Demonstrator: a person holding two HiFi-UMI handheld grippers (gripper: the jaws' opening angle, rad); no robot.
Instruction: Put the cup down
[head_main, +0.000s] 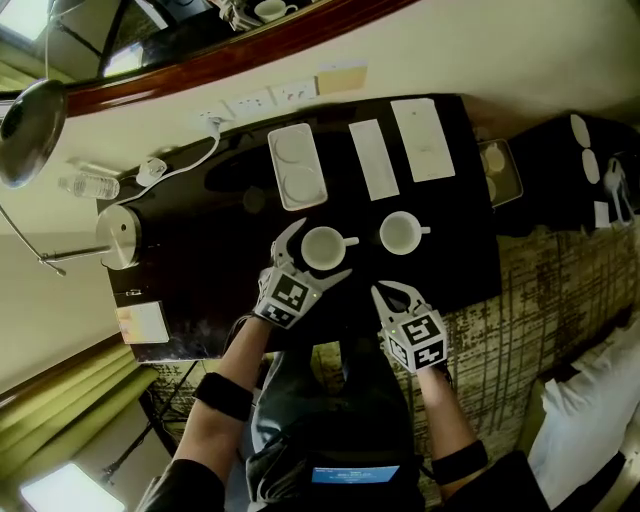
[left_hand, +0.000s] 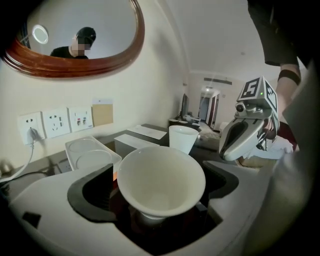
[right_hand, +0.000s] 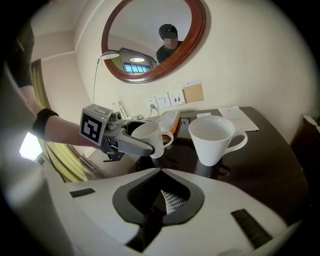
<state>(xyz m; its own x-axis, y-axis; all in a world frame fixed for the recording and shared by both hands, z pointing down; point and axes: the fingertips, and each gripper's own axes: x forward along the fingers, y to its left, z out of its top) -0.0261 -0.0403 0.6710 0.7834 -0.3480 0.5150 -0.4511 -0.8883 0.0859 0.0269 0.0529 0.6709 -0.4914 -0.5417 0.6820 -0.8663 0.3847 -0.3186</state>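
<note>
A white cup (head_main: 323, 245) (left_hand: 161, 179) stands upright on the dark table (head_main: 220, 270), handle to the right in the head view. My left gripper (head_main: 318, 252) (left_hand: 157, 187) is open, one jaw on each side of the cup, with gaps between pads and cup wall. The right gripper view shows this cup (right_hand: 152, 136) resting on the table beside the left gripper's jaw. A second white cup (head_main: 402, 232) (right_hand: 215, 137) (left_hand: 182, 138) stands to its right. My right gripper (head_main: 388, 295) (right_hand: 162, 196) is shut and empty, held near the table's front edge, short of the second cup.
A white tray (head_main: 296, 165) with two round coasters lies behind the cups, with two paper cards (head_main: 373, 158) beside it. A kettle (head_main: 120, 236) stands at the table's left end, its cord running to the wall sockets (left_hand: 56, 122). A round mirror (right_hand: 152, 37) hangs above.
</note>
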